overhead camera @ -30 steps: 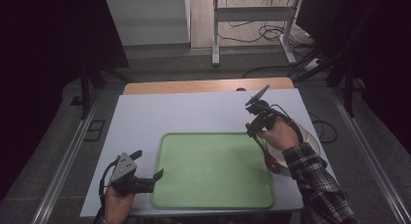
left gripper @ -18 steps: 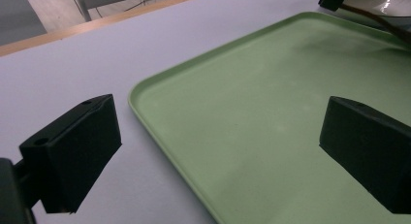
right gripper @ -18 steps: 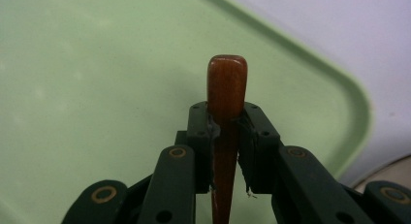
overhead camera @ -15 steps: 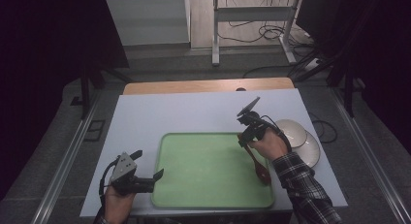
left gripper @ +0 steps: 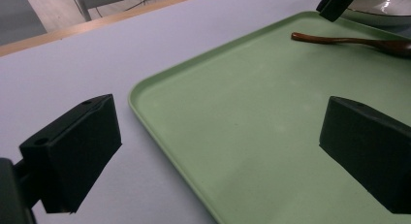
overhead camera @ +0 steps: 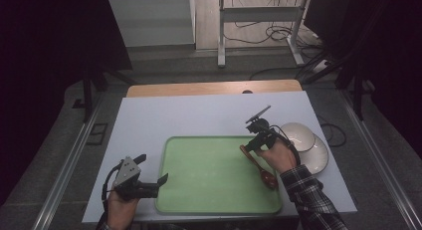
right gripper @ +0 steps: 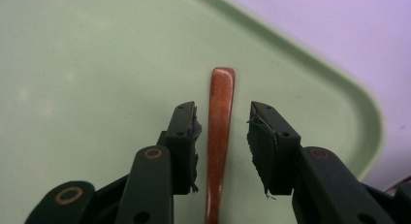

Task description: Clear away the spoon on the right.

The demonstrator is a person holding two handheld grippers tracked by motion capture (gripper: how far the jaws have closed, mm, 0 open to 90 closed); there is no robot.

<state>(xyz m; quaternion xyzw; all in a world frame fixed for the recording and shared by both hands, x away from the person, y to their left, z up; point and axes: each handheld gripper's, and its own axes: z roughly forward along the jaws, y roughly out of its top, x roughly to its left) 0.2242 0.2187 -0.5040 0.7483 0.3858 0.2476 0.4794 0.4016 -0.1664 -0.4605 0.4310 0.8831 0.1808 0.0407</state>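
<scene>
The left gripper [overhead camera: 149, 182] rests at the near left edge of the smooth, round-cornered green tray [overhead camera: 214, 190], its jaws spread wide with nothing between them. A glossy brown wooden spoon [overhead camera: 259, 166] lies flat on the tray's right side, slender handle pointing away to the left, oval bowl nearer the person. The right gripper [right gripper: 223, 136] straddles the handle; its jaws have just been opening, pads clear of the wood. Two white bowls [overhead camera: 304, 143] sit right of the tray.

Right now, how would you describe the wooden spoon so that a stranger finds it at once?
Find the green tray on the white table. Near its right edge lies the spoon, slim and reddish-brown. It is the one dark wooden thing there; the bowl beside the tray is white and round.
</scene>
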